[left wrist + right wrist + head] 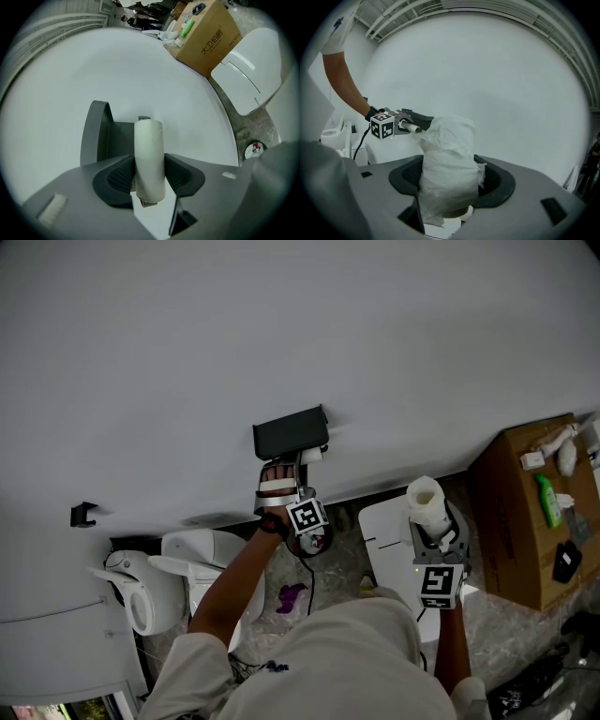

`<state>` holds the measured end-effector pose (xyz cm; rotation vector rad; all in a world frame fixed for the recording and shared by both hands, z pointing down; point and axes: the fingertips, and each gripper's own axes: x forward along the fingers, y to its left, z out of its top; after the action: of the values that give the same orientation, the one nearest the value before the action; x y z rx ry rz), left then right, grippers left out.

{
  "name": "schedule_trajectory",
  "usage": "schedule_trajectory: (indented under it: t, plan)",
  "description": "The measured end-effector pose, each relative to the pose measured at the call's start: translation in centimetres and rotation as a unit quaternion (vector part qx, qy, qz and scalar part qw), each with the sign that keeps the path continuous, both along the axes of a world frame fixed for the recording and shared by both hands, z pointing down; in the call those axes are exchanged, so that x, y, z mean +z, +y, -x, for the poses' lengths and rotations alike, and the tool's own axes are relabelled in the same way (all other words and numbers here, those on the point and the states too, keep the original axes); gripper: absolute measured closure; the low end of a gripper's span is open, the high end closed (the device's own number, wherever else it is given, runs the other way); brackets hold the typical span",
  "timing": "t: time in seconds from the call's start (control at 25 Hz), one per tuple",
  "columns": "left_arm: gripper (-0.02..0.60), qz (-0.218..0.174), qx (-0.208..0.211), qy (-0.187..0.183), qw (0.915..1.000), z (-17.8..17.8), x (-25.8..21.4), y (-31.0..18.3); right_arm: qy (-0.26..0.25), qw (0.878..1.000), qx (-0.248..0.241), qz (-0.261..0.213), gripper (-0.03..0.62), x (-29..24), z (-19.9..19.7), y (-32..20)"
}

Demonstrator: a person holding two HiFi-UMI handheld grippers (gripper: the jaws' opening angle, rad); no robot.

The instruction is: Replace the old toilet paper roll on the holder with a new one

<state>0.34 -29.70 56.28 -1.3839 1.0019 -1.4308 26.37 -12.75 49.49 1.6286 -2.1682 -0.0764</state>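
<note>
Left gripper [150, 174]: jaws about half closed, pads pressed on the old cardboard tube [149, 157]. The tube is upright, right at the dark wall holder [291, 432]; I can't tell if it's free of it. Tube looks light and thin-walled and should crush easily, so I'd squeeze gently at mid-length.

Right gripper [451, 180]: jaws wide, clamped on the new roll [447, 159], upright, well apart from the holder. Soft, springy, loose outer wrap; best gripped across the body.

Far right: cardboard box [205, 35] with Chinese print I can't read confidently.

Left gripper [305, 465] and right gripper [429, 514], jaws of both clamped.
</note>
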Motion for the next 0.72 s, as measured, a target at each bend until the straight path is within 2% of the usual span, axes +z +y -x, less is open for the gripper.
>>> schedule_trajectory:
  t: [0.48,0.72]
  plan:
    - [0.390,-0.009,0.004,0.000,1.0000,-1.8,-0.3,-0.3,0.007,1.000,0.004,0.007,0.296,0.6,-1.3,0.7]
    - [0.390,0.001,0.006,0.000,1.0000,-2.6,0.2,-0.1,0.010,1.000,0.002,0.008,0.296,0.6,-1.2,0.8]
